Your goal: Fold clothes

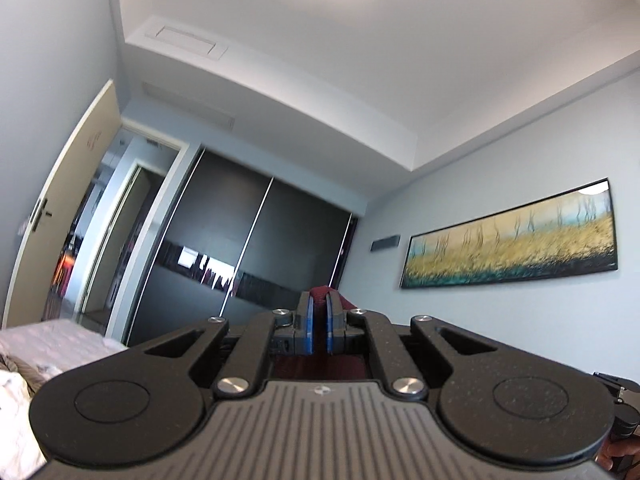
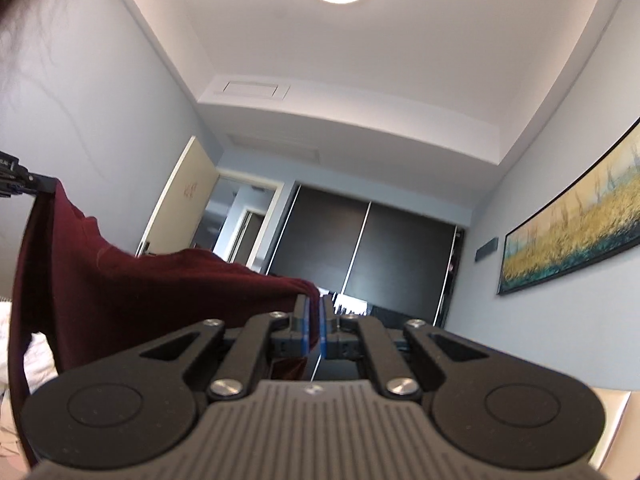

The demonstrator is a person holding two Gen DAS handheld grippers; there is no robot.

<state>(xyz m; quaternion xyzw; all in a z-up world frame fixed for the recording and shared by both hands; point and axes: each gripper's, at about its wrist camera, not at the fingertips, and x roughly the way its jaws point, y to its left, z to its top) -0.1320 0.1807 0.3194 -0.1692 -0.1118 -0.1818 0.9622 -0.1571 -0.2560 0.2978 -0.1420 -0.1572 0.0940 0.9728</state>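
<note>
Both grippers tilt slightly upward toward the ceiling. The left gripper (image 1: 319, 304) and right gripper (image 2: 314, 308) each pinch the dark red garment (image 2: 160, 292) (stretched, sagging between them), lifted above the bed (image 1: 48, 340).

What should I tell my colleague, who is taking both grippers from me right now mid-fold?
Left gripper: shut on one corner of the dark red garment, raised and aimed slightly upward.
Right gripper: shut on another corner of the same garment.
The cloth hangs stretched between the two grippers, in the air; its lower part drops out of view.
The bed with light bedding lies below on the left.
Done: garment picked up and spread by two corners.
Left: no fold is visible yet, so lay it flat and make the folds. Keep both grips closed meanwhile.
</note>
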